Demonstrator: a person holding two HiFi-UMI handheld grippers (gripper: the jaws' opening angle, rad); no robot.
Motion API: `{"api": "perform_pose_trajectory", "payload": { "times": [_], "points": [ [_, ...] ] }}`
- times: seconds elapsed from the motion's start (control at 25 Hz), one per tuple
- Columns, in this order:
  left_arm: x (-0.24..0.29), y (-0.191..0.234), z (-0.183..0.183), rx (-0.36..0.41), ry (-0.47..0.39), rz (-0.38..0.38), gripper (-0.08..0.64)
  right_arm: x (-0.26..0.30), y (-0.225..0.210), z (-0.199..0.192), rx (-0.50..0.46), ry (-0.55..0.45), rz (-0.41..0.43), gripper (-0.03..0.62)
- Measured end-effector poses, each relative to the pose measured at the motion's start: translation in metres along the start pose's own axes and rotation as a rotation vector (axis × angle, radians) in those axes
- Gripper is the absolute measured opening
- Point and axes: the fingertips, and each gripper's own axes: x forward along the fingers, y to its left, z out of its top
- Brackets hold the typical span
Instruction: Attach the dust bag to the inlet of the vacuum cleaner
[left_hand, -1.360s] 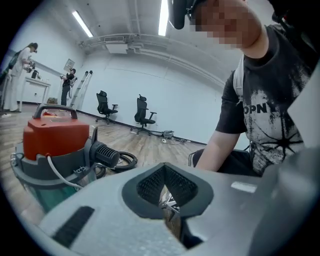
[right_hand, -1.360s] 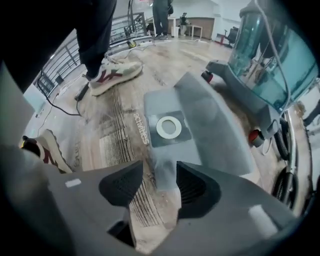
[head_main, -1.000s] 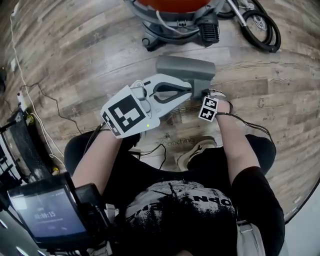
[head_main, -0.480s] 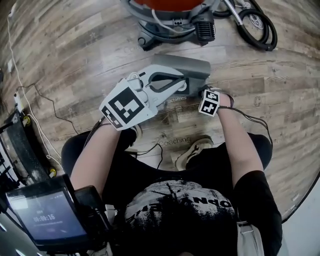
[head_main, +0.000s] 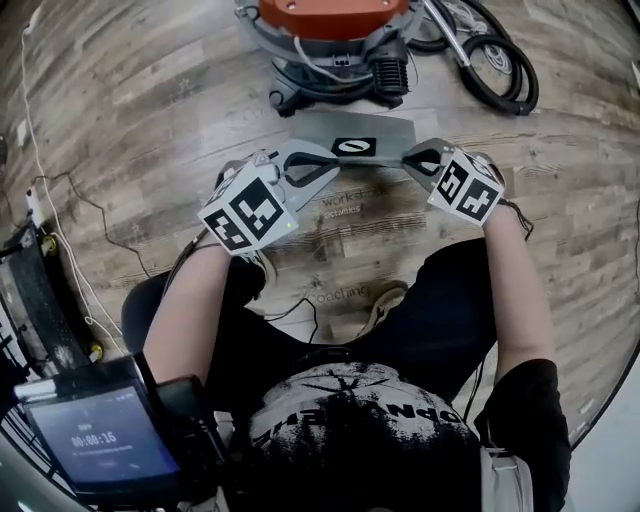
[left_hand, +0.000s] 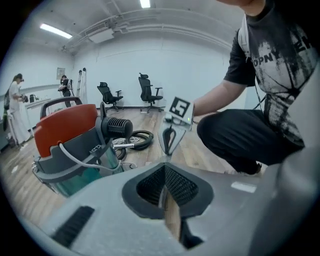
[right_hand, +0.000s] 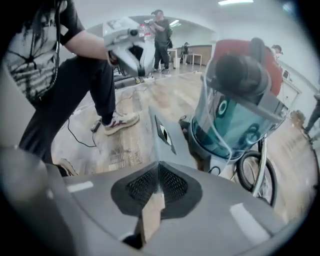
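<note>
The grey dust bag (head_main: 385, 132) hangs flat off the wooden floor, held between both grippers, its black collar with an oval opening (head_main: 354, 146) facing up. My left gripper (head_main: 335, 163) is shut on the bag's near edge left of the collar. My right gripper (head_main: 406, 155) has just been closing and is now shut on the bag's right near corner. In the right gripper view the bag (right_hand: 167, 142) runs away from the shut jaws (right_hand: 159, 177). The vacuum cleaner (head_main: 330, 45), with a red top and a clear tub, stands just beyond the bag.
A black hose (head_main: 505, 65) coils on the floor right of the vacuum. Cables (head_main: 60, 200) trail along the left side. A screen (head_main: 95, 440) sits at the lower left. The person's shoe (head_main: 385, 300) is below the bag. Office chairs (left_hand: 150, 92) and people stand far off.
The right gripper rose from low beside the bag and swung right, now gripping it. The bag went from bulky near the floor to lifted and stretched flat between both grippers, closer to the vacuum.
</note>
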Motion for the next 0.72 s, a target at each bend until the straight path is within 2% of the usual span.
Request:
{"api": "perform_pose_trajectory", "payload": {
  "times": [0.08,0.12,0.16,0.36,0.72],
  "points": [
    [-0.003,0.002,-0.011,0.055,0.061,0.031,0.012,-0.021,-0.005,0.016,-0.013,-0.031,-0.002,0.009],
    [-0.005,0.003,-0.015,0.081,0.087,0.046,0.075,-0.029,-0.006,0.022,-0.028,-0.038,0.0,0.009],
    [-0.006,0.004,-0.018,0.102,0.108,0.059,0.087,-0.035,-0.005,0.028,-0.043,-0.043,0.002,0.009],
    [-0.004,-0.007,-0.029,0.196,0.192,0.063,0.107,-0.057,0.007,0.049,-0.052,-0.075,0.023,0.009],
    [0.007,-0.01,-0.036,0.257,0.243,0.055,0.118,-0.085,0.026,0.065,-0.053,-0.115,0.03,0.008]
  ]
}}
